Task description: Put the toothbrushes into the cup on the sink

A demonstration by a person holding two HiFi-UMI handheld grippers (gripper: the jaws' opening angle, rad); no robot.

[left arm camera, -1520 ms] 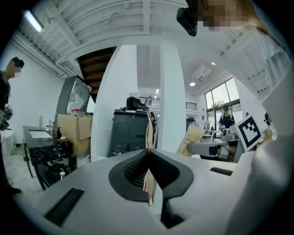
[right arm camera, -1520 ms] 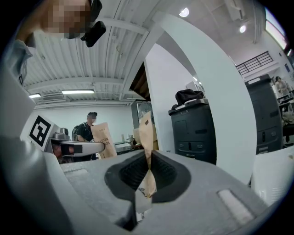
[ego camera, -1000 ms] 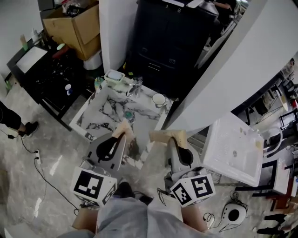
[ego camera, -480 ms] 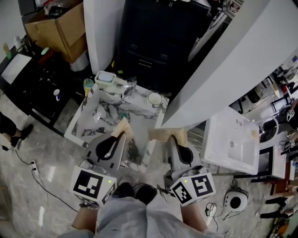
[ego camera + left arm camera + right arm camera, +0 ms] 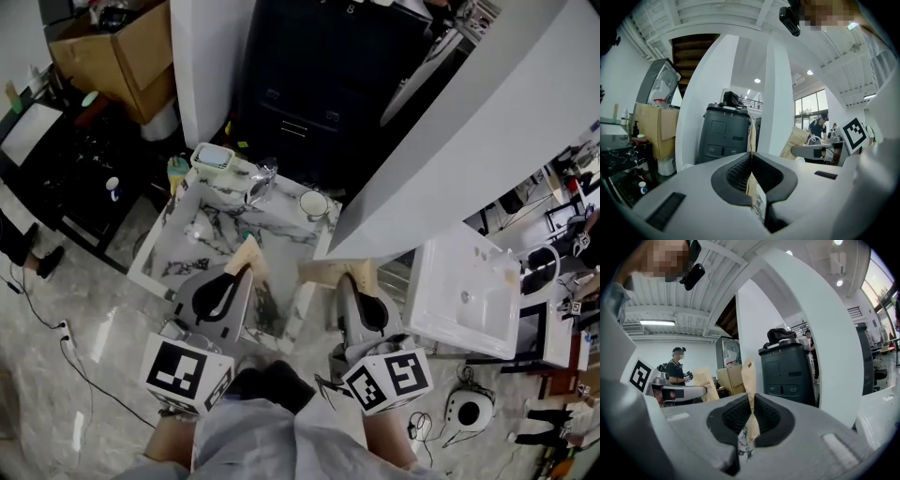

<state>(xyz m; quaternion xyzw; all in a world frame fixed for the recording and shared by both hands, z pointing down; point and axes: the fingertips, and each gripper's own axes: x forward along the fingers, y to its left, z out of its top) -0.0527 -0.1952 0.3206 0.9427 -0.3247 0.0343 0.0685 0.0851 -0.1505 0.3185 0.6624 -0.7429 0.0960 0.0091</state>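
In the head view a marble sink stands on the floor ahead of me. A white cup sits on its far right corner, next to a chrome tap. Something small and teal lies in the basin; I cannot tell whether it is a toothbrush. My left gripper hangs over the sink's near edge, its tan jaws pressed together with nothing between them. My right gripper is level with it, off the sink's near right corner, and is also shut and empty. Each gripper view shows its tan jaws closed edge-on: left gripper, right gripper.
A white dish and a green bottle sit at the sink's far left. Behind it stand a black cabinet, a white column and a cardboard box. A second white basin lies to the right. A person's foot shows at left.
The view has swung a little, so the sink sits further left and higher in the picture. Both grippers stay shut and hold their place. The foot at left has shifted.
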